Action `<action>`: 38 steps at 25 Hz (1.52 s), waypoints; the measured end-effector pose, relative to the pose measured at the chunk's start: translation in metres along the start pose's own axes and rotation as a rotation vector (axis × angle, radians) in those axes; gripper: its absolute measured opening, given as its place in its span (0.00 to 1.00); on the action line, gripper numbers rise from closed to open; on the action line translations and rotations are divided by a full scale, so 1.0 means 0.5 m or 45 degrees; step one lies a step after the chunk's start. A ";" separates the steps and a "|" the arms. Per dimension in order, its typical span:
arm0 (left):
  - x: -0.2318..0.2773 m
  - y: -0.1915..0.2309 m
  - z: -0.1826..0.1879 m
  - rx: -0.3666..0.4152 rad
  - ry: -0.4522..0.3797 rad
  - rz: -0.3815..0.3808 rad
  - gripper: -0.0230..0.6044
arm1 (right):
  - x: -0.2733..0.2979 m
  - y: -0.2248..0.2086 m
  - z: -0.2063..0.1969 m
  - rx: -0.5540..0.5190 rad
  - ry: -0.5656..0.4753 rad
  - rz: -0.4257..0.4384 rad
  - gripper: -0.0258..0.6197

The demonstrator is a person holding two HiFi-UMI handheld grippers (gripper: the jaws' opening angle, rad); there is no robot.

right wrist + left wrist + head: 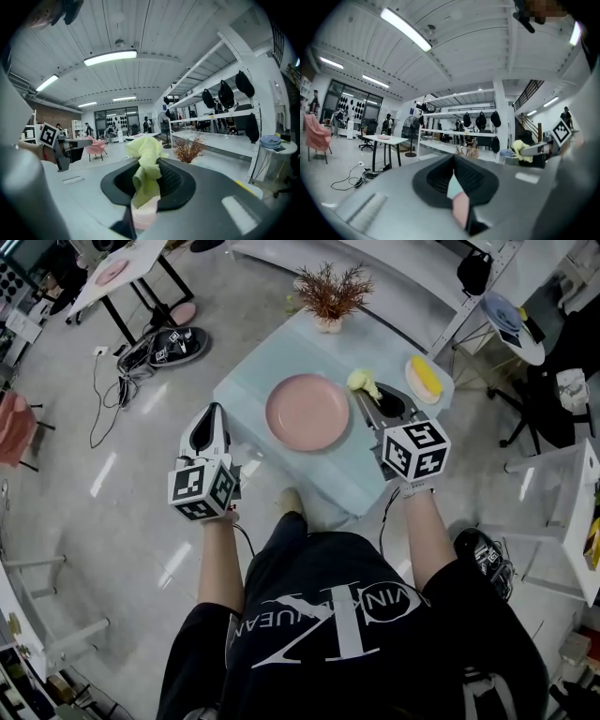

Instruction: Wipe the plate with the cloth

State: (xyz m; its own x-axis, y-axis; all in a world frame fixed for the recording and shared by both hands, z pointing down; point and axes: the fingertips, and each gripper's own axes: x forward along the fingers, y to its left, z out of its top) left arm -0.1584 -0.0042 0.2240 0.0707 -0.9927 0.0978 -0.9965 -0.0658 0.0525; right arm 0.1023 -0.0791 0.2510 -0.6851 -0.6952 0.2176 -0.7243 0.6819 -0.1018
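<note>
While the wipe has, by my reading, not yet begun, the pale counter (253, 381) carries the pink plate (307, 412) at its middle, face up and bare, where either arm could reach it. A dried plant (330, 292) stands at the far edge, clear of any sweep. My left tongs (208, 416) hang at the counter's near left edge, tips drawn together on nothing. I judge them parked there, ready to steady the plate's rim if it slides. My right tongs (370, 397) sit just beside the plate's right rim, toward the far right corner, clamped on the yellow-green cloth (364, 381). A crumpled tuft of it stands up out of the pads. The grip is on the middle of the cloth, leaving little loose fabric to press flat, so the wipe may need the tongs tipped down onto the plate. Whether the cloth touches the rim I cannot tell. A small dish (424, 379) holding a yellow block rests at the far right corner, near enough to the right tongs to be nudged.
</note>
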 end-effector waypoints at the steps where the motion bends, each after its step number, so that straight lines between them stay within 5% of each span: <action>1: -0.003 0.001 0.006 0.010 -0.007 0.002 0.04 | -0.002 0.001 0.005 -0.006 -0.008 -0.005 0.16; 10: -0.031 0.022 0.045 0.074 -0.058 0.008 0.04 | -0.025 0.005 0.041 -0.029 -0.093 -0.064 0.16; 38: -0.023 0.023 0.037 0.012 -0.068 0.011 0.04 | -0.031 0.003 0.031 -0.054 -0.090 -0.057 0.16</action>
State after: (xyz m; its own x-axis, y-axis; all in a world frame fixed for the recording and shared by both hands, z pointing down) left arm -0.1715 0.0045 0.2050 0.0602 -0.9972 0.0449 -0.9974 -0.0583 0.0423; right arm 0.1108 -0.0707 0.2326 -0.6571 -0.7384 0.1517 -0.7514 0.6578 -0.0524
